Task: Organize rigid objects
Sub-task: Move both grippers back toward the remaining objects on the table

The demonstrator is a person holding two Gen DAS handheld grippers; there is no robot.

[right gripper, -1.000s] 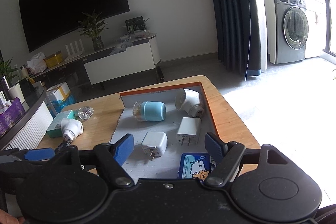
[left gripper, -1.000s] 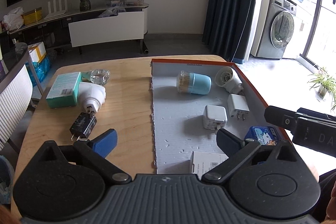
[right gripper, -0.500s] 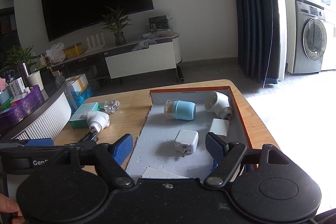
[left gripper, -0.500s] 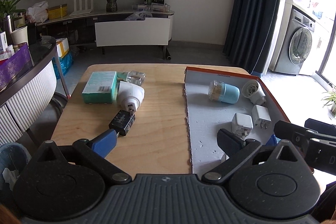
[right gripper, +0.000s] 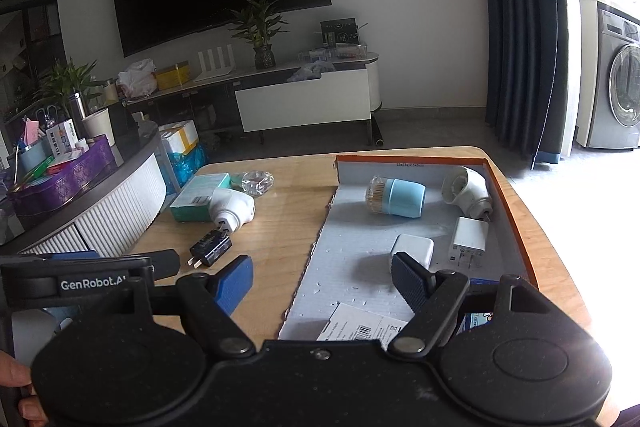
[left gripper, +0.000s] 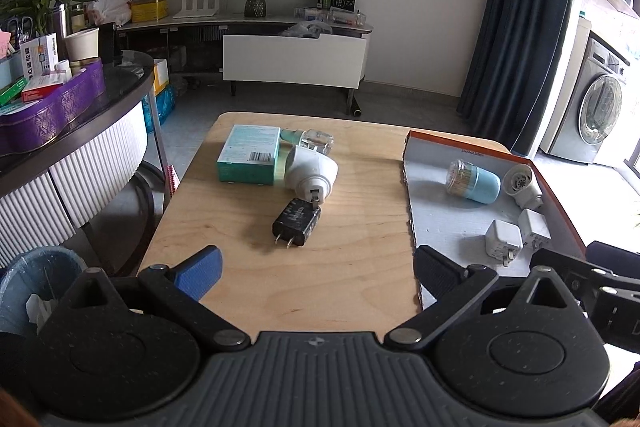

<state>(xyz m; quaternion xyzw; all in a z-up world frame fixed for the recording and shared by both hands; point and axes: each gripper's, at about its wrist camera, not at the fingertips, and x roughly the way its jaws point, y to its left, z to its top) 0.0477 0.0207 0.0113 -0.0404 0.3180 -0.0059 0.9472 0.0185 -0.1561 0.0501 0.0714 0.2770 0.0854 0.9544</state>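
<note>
Both your grippers spread wide, holding nothing, above the wooden table [left gripper: 360,291].
Left wrist view: your left gripper [left gripper: 316,273] hangs near the black charger [left gripper: 297,221], which touches the white plug-in device [left gripper: 312,174]; orange-rimmed tray [left gripper: 556,195] lies right of the charger. Right wrist view: your right gripper [right gripper: 322,277] sits over the tray's near end, blue toothpick jar [right gripper: 397,195] and white adapter [right gripper: 469,243] inside.

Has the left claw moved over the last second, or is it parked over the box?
Yes. The left claw swung left: a second ago it pointed at the box's left wall; now it points at bare table, with the black charger ahead.
</note>
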